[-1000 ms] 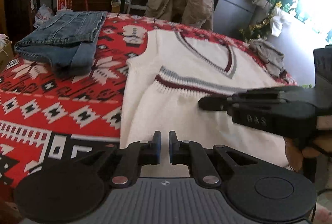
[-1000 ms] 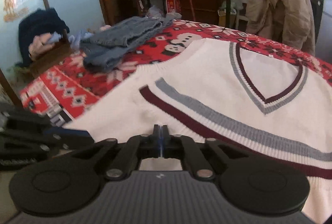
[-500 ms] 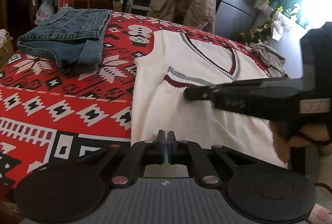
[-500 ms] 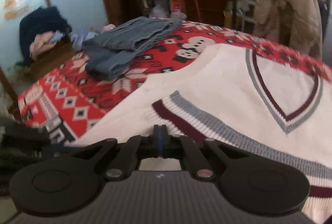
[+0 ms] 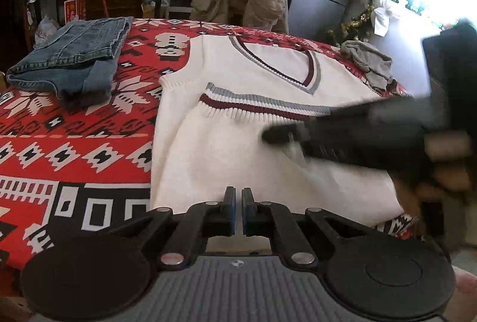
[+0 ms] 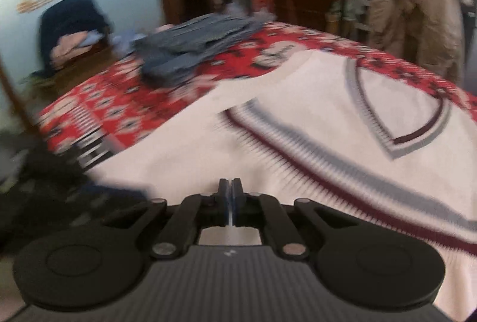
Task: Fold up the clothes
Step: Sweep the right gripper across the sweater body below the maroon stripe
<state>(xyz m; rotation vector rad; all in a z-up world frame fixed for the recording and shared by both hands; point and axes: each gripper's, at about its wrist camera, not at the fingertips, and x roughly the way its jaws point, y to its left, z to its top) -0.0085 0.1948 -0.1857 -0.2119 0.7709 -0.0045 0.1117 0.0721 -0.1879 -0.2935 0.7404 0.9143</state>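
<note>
Left wrist view: left gripper (image 5: 238,196) nearly pressed together, pinching nothing, over near edge of white knitted V-neck vest (image 5: 238,125), hem folded up, on red patterned cloth (image 5: 74,143); folded blue jeans (image 5: 74,59) beyond. Right wrist view: right gripper (image 6: 229,187) pressed together above vest (image 6: 328,119), empty.

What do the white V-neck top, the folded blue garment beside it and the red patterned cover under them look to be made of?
White V-neck top with maroon and grey stripes: knitted yarn, matte, judging by its ribbed hem. Folded blue garment: denim, faded, with visible seams and stitching. Red, white and black patterned cover: soft woven or fleece-like fabric, matte; the weave is too fine to tell.
</note>
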